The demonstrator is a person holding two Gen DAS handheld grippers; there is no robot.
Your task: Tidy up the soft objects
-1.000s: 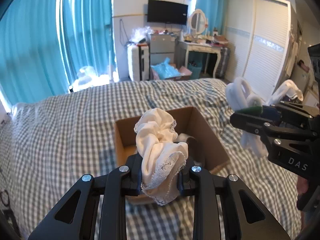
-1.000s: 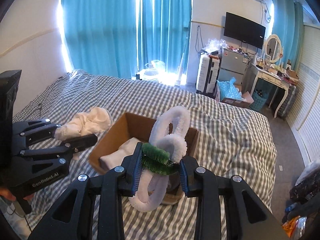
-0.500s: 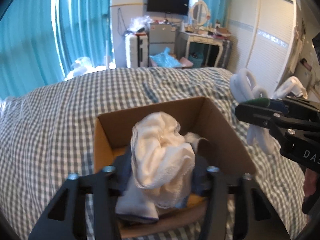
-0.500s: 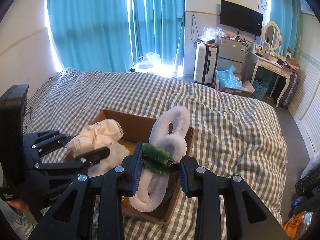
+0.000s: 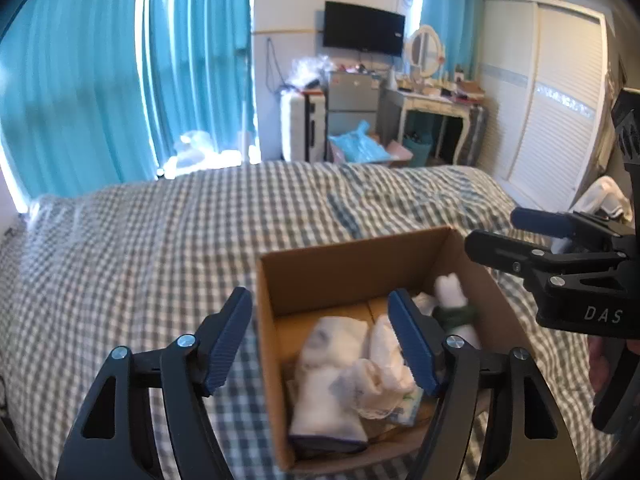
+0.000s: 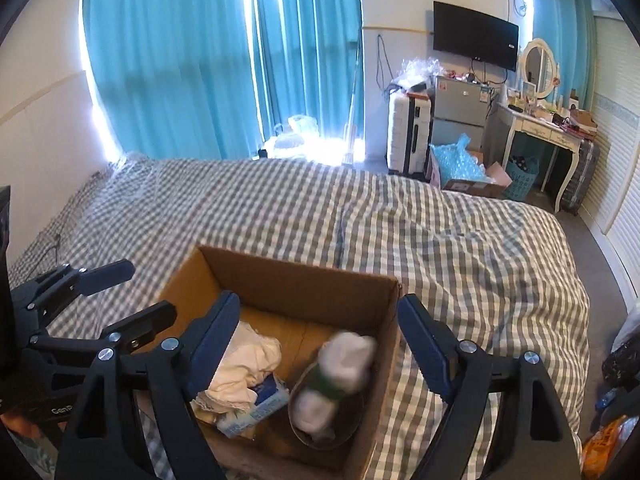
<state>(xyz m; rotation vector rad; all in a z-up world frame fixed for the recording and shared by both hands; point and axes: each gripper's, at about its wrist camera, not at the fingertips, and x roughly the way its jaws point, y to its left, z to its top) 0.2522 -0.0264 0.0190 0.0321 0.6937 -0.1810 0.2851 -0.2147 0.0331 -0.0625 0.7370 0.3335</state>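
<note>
Bed point(image 6: 460, 248): box point(image 6: 304, 280) (plush point(image 6: 340, 376) lengthwise, blurred)

The right tongs point(image 6: 320, 344) are seen with their blue-padded jaws spread wide and nothing between them, held above an open cardboard box point(image 6: 304, 280) that sits on a bed point(image 6: 440, 240) covered in grey-and-white check. Inside the box, a cream lace-edged cloth point(image 6: 248, 364) lies at the left, with a blue-printed packet point(image 6: 260, 404) just beside it. A fluffy white toy with a green band point(image 6: 340, 376), blurred, is seen at the right of the box. The left tongs point(image 6: 124, 296) are seen at the left edge, likewise parted and empty, beside the box.
</note>
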